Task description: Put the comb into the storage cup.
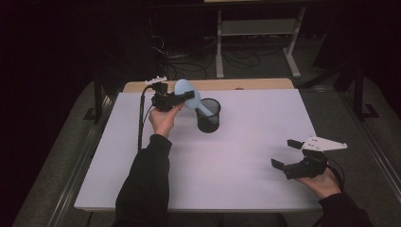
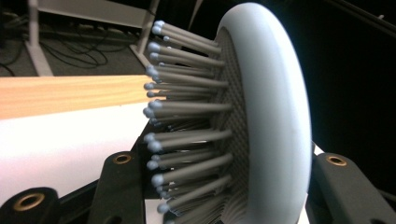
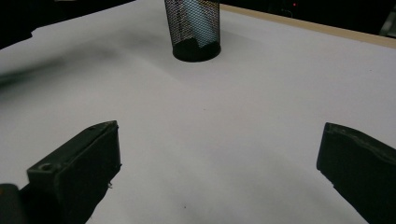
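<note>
a wide white sheet covers the table [image 1: 246, 156], and a strip of pale wood [image 1: 246, 84] shows along its far edge. on the far left part of the sheet stands a black wire-mesh cup [image 1: 208, 115], upright; the right gripper view shows this cup [image 3: 194, 29] far ahead, with something pale blue behind the mesh.

a pale blue plastic hairbrush [image 1: 190, 98] leans out of the cup: its handle goes down inside the cup and its oval head sticks up and to the left above the rim. in the left gripper view the brush head [image 2: 266, 116] stands on its edge, with the grey bristles [image 2: 187, 121] pointing to the left of that view.

the left gripper [image 1: 187, 96] is held by the left hand [image 1: 164, 119] just beside the cup, and its jaws are pinching the head of the hairbrush, one on each side.

the right gripper [image 1: 284, 153] is in the right hand [image 1: 324, 182] near the front right corner of the sheet, well apart from the cup. its jaws are spread wide with nothing between them, above bare sheet.
</note>
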`<state>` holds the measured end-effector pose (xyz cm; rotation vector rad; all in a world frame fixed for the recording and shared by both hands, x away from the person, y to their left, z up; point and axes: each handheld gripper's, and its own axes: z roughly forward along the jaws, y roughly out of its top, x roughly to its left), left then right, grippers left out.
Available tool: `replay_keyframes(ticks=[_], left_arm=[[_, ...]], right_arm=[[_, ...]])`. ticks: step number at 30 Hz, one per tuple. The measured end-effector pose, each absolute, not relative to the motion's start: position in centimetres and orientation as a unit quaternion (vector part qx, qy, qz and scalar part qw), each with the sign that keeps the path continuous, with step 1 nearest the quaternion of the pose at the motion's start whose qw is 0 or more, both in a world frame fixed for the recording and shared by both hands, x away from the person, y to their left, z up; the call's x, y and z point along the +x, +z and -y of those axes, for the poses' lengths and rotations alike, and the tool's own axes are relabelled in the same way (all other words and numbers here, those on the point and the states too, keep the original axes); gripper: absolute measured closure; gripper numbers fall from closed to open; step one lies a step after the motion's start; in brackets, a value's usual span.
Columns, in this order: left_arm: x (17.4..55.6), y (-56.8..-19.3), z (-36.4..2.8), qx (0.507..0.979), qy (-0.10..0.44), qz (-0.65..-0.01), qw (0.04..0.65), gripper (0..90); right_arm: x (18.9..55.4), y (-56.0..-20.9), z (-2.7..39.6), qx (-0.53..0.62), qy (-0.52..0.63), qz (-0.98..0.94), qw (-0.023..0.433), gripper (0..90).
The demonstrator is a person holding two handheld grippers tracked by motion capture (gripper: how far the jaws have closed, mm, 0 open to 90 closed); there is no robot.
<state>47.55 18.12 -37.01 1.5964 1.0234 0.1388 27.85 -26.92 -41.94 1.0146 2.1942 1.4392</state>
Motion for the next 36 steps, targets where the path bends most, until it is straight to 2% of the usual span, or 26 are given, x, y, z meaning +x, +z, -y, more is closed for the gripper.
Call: replay_keyframes(ticks=[7,16,20,30,36], left_arm=[[47.4,-37.1,-18.2,0.681,0.061,-0.434,0.587,45.4],[46.9,-37.7,-19.1,0.667,0.058,-0.426,0.608,36.1],[46.6,-37.9,-19.3,0.667,0.055,-0.416,0.616,28.2],[46.5,-37.7,-19.3,0.675,0.034,-0.426,0.602,1.1],[45.8,-37.7,-19.2,0.692,0.049,-0.41,0.592,0.0]], right_arm=[[27.8,-41.9,26.9,0.356,0.505,-0.77,0.162,0.0],[27.8,-41.9,26.9,0.354,0.505,-0.771,0.159,0.0],[27.8,-41.9,26.9,0.354,0.505,-0.771,0.159,0.0],[27.7,-42.0,26.9,0.354,0.501,-0.774,0.157,0.0],[27.7,-42.0,26.9,0.353,0.498,-0.776,0.158,0.0]])
